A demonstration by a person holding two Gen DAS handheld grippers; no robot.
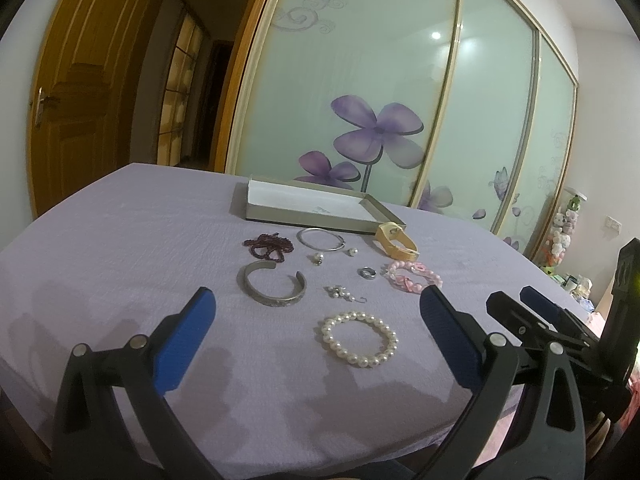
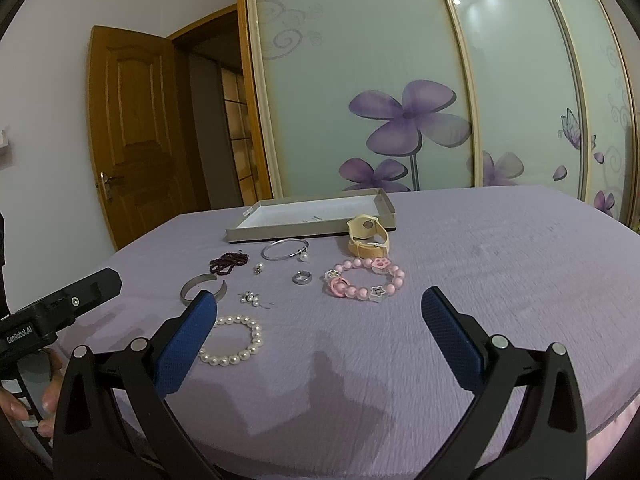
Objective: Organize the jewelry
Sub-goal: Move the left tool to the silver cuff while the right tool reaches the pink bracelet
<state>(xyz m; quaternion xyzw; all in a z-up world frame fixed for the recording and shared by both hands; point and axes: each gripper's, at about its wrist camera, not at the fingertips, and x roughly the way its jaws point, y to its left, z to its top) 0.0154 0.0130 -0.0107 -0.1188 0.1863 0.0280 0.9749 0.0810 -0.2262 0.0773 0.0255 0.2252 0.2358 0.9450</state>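
Observation:
Jewelry lies spread on a purple cloth before a shallow grey box. Nearest is a pearl bracelet. Beyond it lie a silver cuff, a drop earring, a ring and a pink bead bracelet. Farther back are dark red beads, a thin bangle, two pearl studs and a cream watch. My left gripper is open above the pearl bracelet. My right gripper is open and empty, just short of the pink bracelet.
Sliding wardrobe doors with purple flowers stand behind the table, and a wooden door is open at the left. A hand holds the left gripper's handle at the lower left. The cloth's near edge curves along the front.

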